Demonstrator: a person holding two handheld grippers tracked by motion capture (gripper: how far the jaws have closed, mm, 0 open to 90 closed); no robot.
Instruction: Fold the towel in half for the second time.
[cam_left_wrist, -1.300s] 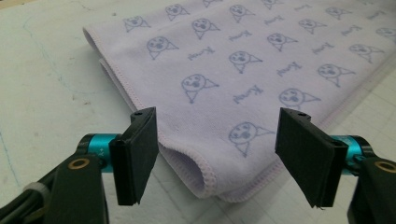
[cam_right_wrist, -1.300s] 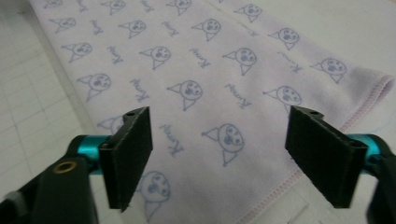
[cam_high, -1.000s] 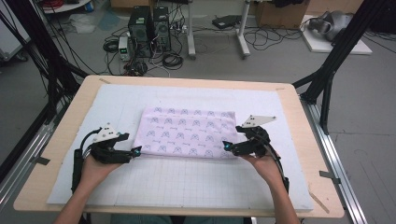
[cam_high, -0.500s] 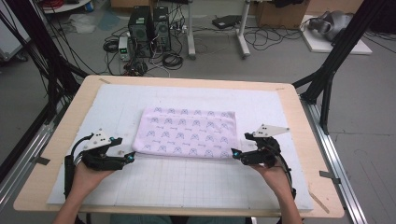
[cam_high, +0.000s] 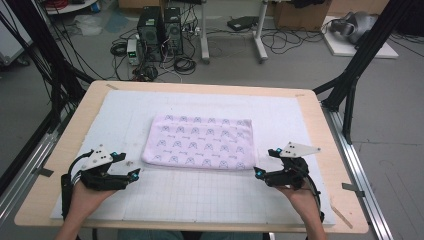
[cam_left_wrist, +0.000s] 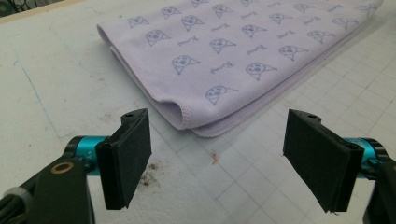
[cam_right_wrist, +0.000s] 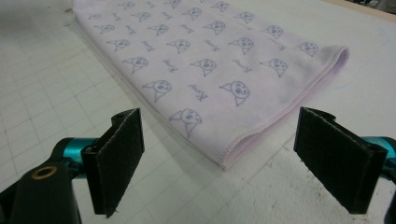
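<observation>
High view: my left tongs (cam_high: 136, 174) sit at the near left of the pale wooden tabletop (cam_high: 310, 102), and my right tongs (cam_high: 256, 173) at the near right, both low over the white gridded mat (cam_high: 200, 197) that covers most of it. Between them, toward the middle of the mat, lies the folded pale lilac cloth printed with small cat faces (cam_high: 200, 142), flat and squared, its long edges running left to right. My left tongs are spread wide with nothing between the black pads; in the left gripper view the cloth's near left corner (cam_left_wrist: 187, 119) lies just beyond them, apart from both pads. My right tongs are likewise spread wide and grip nothing; in the right gripper view the cloth's near right corner (cam_right_wrist: 229, 158) lies just ahead of the gap, untouched. A few dark specks mark the mat near each corner.
</observation>
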